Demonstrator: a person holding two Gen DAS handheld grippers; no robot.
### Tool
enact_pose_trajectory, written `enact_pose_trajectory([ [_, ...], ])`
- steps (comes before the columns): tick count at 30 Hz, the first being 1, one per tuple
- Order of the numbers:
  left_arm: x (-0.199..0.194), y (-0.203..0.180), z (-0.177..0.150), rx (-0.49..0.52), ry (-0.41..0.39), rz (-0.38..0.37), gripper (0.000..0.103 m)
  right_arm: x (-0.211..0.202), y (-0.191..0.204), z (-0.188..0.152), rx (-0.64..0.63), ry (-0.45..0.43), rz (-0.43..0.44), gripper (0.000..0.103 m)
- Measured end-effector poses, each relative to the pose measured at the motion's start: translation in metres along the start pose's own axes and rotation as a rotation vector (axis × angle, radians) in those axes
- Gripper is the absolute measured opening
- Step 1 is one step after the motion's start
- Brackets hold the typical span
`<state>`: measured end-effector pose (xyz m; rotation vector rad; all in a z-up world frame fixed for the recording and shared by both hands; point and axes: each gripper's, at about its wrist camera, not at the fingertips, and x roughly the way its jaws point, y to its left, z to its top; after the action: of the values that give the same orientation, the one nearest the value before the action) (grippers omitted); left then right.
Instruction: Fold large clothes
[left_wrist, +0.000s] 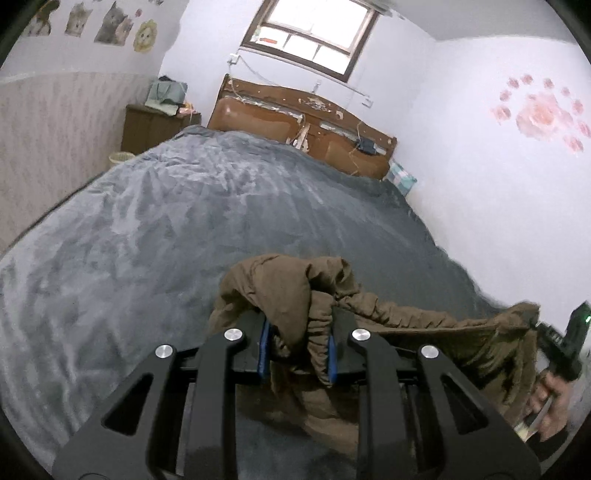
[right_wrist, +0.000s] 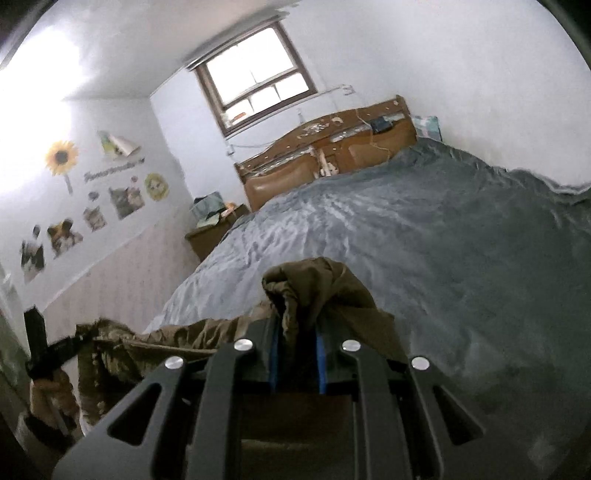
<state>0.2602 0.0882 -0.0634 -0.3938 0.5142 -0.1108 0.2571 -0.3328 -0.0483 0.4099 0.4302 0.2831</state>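
A brown padded jacket hangs stretched between my two grippers above the near end of the bed. My left gripper is shut on a bunched corner of the jacket, with fabric draped over its blue-padded fingers. My right gripper is shut on the other bunched corner of the jacket. The elastic edge runs taut from one gripper to the other. The right gripper also shows at the right edge of the left wrist view, and the left gripper at the left edge of the right wrist view.
A wide bed with a grey plush blanket fills the room ahead. A brown wooden headboard stands under a window. A nightstand with bags sits at the far left. White walls close in on both sides.
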Motion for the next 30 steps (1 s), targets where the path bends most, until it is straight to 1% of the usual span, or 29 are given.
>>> enact_pose_trajectory([
  [1, 0.01, 0.001, 0.007, -0.019, -0.009, -0.005, 0.022, 0.018, -0.003, 0.009, 0.023, 0.0, -0.005, 0.015],
  [3, 0.035, 0.002, 0.022, -0.027, -0.025, 0.006, 0.022, 0.042, -0.003, 0.022, 0.025, -0.008, -0.022, 0.015],
  [4, 0.054, 0.003, 0.028, -0.028, -0.021, 0.025, 0.022, 0.062, -0.004, 0.029, 0.019, 0.005, -0.036, 0.015],
  [5, 0.076, 0.006, 0.032, -0.034, -0.006, 0.044, 0.022, 0.074, -0.003, 0.033, 0.016, 0.018, -0.04, 0.015],
  [6, 0.089, 0.008, 0.034, -0.04, 0.0, 0.057, 0.022, 0.096, -0.005, 0.037, 0.014, 0.037, -0.054, 0.016],
  [8, 0.121, 0.018, 0.033, -0.056, 0.012, 0.087, 0.024, 0.131, -0.009, 0.038, 0.006, 0.062, -0.074, 0.017],
  [9, 0.144, 0.027, 0.027, -0.066, 0.03, 0.113, 0.026, 0.15, -0.015, 0.035, 0.005, 0.075, -0.087, 0.018],
  [10, 0.155, 0.03, 0.023, -0.061, 0.036, 0.122, 0.027, 0.166, -0.022, 0.03, -0.001, 0.088, -0.097, 0.02],
  [11, 0.167, 0.034, 0.015, -0.052, 0.041, 0.129, 0.03, 0.175, -0.027, 0.025, -0.008, 0.096, -0.11, 0.021],
  [12, 0.18, 0.041, 0.001, -0.048, 0.042, 0.127, 0.033, 0.186, -0.034, 0.017, -0.016, 0.11, -0.132, 0.024],
  [13, 0.193, 0.047, -0.013, -0.041, 0.067, 0.126, 0.038, 0.196, -0.043, 0.008, -0.013, 0.127, -0.149, 0.028],
  [14, 0.202, 0.051, -0.017, -0.035, 0.1, 0.134, 0.044, 0.205, -0.052, 0.0, -0.004, 0.142, -0.163, 0.03],
  [15, 0.213, 0.055, -0.023, -0.026, 0.128, 0.143, 0.049, 0.212, -0.06, -0.007, 0.007, 0.152, -0.175, 0.039],
  [16, 0.218, 0.057, -0.022, -0.027, 0.134, 0.146, 0.054, 0.219, -0.07, -0.013, 0.019, 0.163, -0.185, 0.056],
  [17, 0.219, 0.059, -0.02, -0.033, 0.131, 0.148, 0.065, 0.224, -0.078, -0.019, 0.027, 0.17, -0.205, 0.064],
  [18, 0.218, 0.062, -0.016, -0.037, 0.121, 0.154, 0.074, 0.225, -0.084, -0.021, 0.03, 0.165, -0.216, 0.074],
  [19, 0.211, 0.063, -0.012, -0.046, 0.088, 0.165, 0.08, 0.222, -0.087, -0.021, 0.039, 0.149, -0.214, 0.076],
  [20, 0.204, 0.06, -0.01, -0.052, 0.053, 0.178, 0.096, 0.211, -0.093, -0.016, 0.064, 0.106, -0.189, 0.077],
  [21, 0.187, 0.063, -0.006, -0.064, -0.015, 0.193, 0.1, 0.201, -0.095, -0.011, 0.084, 0.069, -0.165, 0.083],
  [22, 0.169, 0.067, -0.002, -0.081, -0.071, 0.186, 0.1, 0.19, -0.099, -0.007, 0.099, 0.034, -0.145, 0.088],
  [23, 0.156, 0.07, 0.0, -0.093, -0.104, 0.173, 0.1, 0.171, -0.103, -0.002, 0.118, -0.034, -0.116, 0.09],
  [24, 0.139, 0.073, 0.003, -0.101, -0.141, 0.164, 0.1, 0.159, -0.106, 0.001, 0.125, -0.07, -0.102, 0.092],
  [25, 0.13, 0.076, 0.004, -0.093, -0.14, 0.169, 0.1, 0.149, -0.108, 0.003, 0.122, -0.087, -0.081, 0.093],
  [26, 0.128, 0.079, 0.002, -0.075, -0.1, 0.168, 0.1, 0.144, -0.11, 0.003, 0.108, -0.071, -0.055, 0.093],
  [28, 0.138, 0.081, -0.009, -0.04, 0.01, 0.129, 0.1, 0.145, -0.111, -0.002, 0.067, -0.004, -0.058, 0.093],
  [29, 0.144, 0.08, -0.016, -0.027, 0.058, 0.104, 0.1, 0.152, -0.11, -0.009, 0.026, 0.047, -0.081, 0.093],
  [30, 0.152, 0.078, -0.025, -0.005, 0.12, 0.081, 0.1, 0.156, -0.11, -0.014, 0.006, 0.073, -0.093, 0.093],
])
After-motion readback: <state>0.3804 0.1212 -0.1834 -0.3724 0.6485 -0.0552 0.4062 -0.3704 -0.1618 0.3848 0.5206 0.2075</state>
